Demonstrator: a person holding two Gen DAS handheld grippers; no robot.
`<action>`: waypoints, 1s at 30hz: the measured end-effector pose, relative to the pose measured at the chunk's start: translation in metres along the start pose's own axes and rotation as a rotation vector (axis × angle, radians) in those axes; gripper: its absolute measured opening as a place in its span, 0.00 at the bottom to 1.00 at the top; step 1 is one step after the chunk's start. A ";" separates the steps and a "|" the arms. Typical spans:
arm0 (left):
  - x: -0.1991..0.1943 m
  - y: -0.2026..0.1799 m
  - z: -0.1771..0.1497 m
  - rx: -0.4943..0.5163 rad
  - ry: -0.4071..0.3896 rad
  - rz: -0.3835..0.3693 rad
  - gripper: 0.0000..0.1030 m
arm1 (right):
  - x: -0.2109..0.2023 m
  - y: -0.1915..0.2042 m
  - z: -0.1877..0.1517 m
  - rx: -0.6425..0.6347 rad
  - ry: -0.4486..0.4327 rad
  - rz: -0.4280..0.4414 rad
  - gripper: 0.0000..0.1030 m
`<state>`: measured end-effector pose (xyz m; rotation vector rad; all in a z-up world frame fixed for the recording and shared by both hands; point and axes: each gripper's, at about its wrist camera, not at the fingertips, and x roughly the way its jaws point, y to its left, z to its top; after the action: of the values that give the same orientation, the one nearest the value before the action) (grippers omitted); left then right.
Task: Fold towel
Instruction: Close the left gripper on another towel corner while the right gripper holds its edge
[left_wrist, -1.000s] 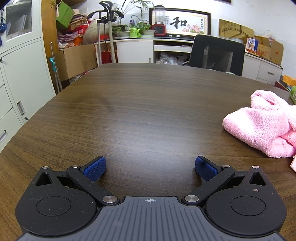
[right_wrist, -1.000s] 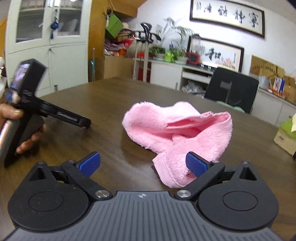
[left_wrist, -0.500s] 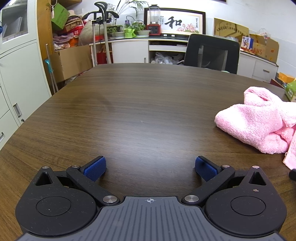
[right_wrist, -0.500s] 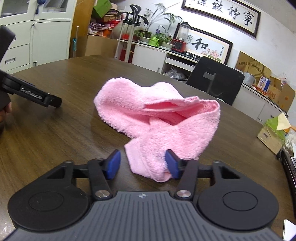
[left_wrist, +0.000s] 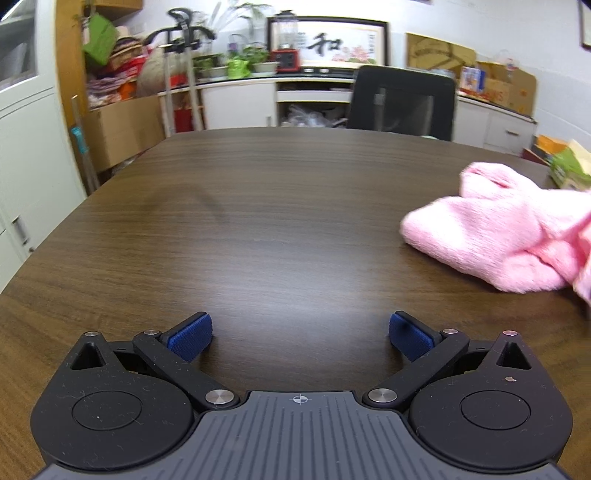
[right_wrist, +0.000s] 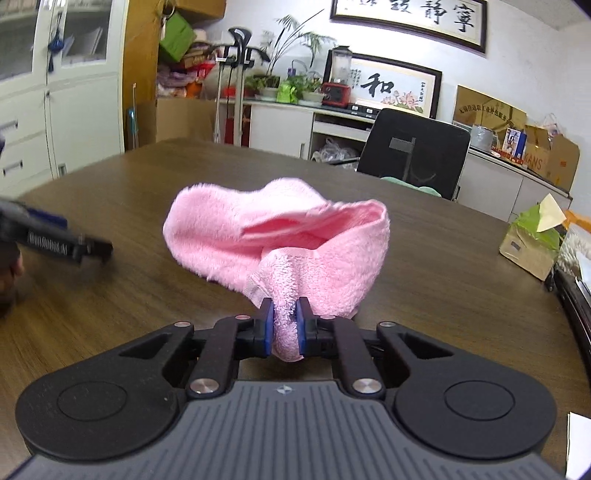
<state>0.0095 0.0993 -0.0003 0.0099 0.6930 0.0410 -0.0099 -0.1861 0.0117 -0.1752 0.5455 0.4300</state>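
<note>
A crumpled pink towel (right_wrist: 288, 240) lies on the dark wooden table (right_wrist: 443, 251). My right gripper (right_wrist: 284, 326) is shut on the towel's near corner, which is bunched between the blue pads and lifted a little. In the left wrist view the towel (left_wrist: 498, 240) lies at the far right. My left gripper (left_wrist: 300, 338) is open and empty, low over bare table to the left of the towel. It also shows in the right wrist view (right_wrist: 55, 243) at the left edge.
A black office chair (right_wrist: 413, 155) stands at the table's far side. A green tissue box (right_wrist: 532, 240) sits on the table at the right. White cabinets (left_wrist: 22, 155) stand to the left, with a cluttered counter behind.
My right gripper has closed from wide open onto the towel's near corner and lifted it. My left gripper has shifted slightly, so the towel sits a bit further left in its view.
</note>
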 end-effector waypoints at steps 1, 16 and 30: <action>-0.002 -0.004 -0.001 0.022 -0.005 -0.023 1.00 | -0.004 -0.004 0.001 0.012 -0.010 0.014 0.12; -0.048 -0.107 0.015 0.367 -0.274 -0.068 1.00 | -0.037 -0.038 -0.007 -0.049 0.005 0.187 0.11; -0.032 -0.187 0.022 0.655 -0.333 -0.225 1.00 | -0.023 -0.056 -0.012 0.080 0.143 0.163 0.12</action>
<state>0.0058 -0.0887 0.0331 0.5558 0.3468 -0.3975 -0.0084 -0.2470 0.0165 -0.0853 0.7195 0.5557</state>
